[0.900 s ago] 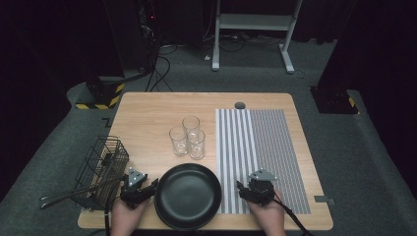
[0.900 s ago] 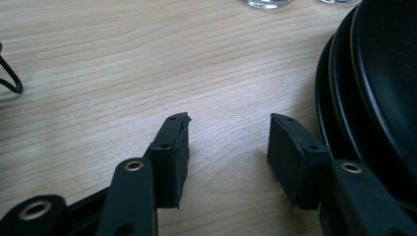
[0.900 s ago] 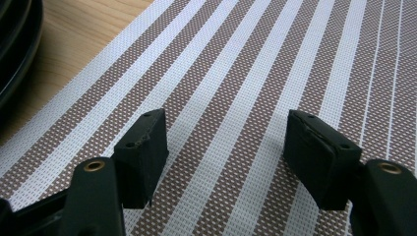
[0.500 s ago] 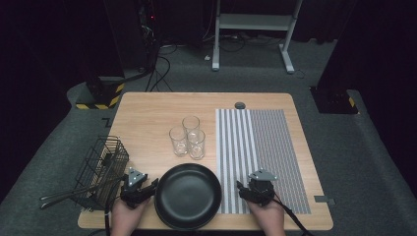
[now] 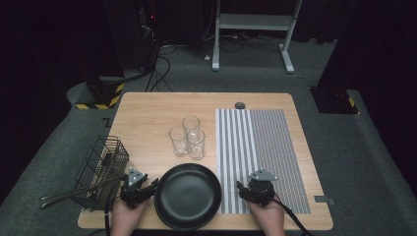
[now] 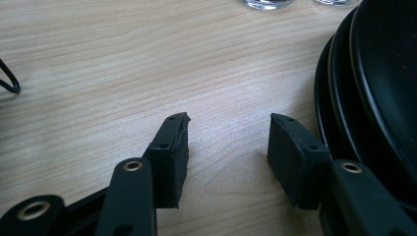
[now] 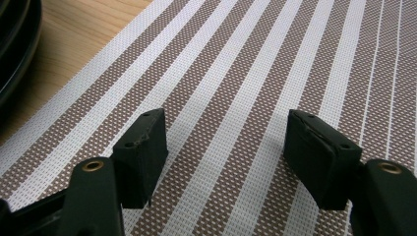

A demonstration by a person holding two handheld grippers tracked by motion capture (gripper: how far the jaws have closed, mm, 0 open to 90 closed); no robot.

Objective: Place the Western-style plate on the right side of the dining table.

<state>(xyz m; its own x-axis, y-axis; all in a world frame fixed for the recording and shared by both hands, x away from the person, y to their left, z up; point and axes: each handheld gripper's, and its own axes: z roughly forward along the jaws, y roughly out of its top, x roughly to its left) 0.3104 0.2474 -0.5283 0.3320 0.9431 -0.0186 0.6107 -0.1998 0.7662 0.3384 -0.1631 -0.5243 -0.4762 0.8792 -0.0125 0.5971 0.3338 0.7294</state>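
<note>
Starting at the far left of the high view, I am looking at a black wire basket (image 5: 102,169) sitting on the tabletop's (image 5: 147,113) left edge, its thin rods forming an open grid, with long dark metal handles sticking out past the edge. Just right of it my left tool (image 5: 150,188) is resting low on the pale, fine-grained wood. In the left gripper view (image 6: 228,140) its two matte black rubbery pads are standing wide apart with only bare wood between them, gripping nothing.

Touching distance to its right, the black plates (image 5: 188,196) are lying at the near edge, round, glossy and stacked; their curved rims (image 6: 373,98) are showing just beside the tool's right pad. Behind them three clear, smooth drinking glasses (image 5: 188,136) are clustering upright near the middle of the wood.

Further right a woven placemat (image 5: 255,147) with brown and white stripes is lying flat. My right tool (image 5: 242,189) is sitting over its near end; in the right gripper view (image 7: 226,142) its blocky black pads are spread open above the mesh weave, holding nothing. A small dark round disc (image 5: 240,105) is sitting at the mat's far edge.
</note>
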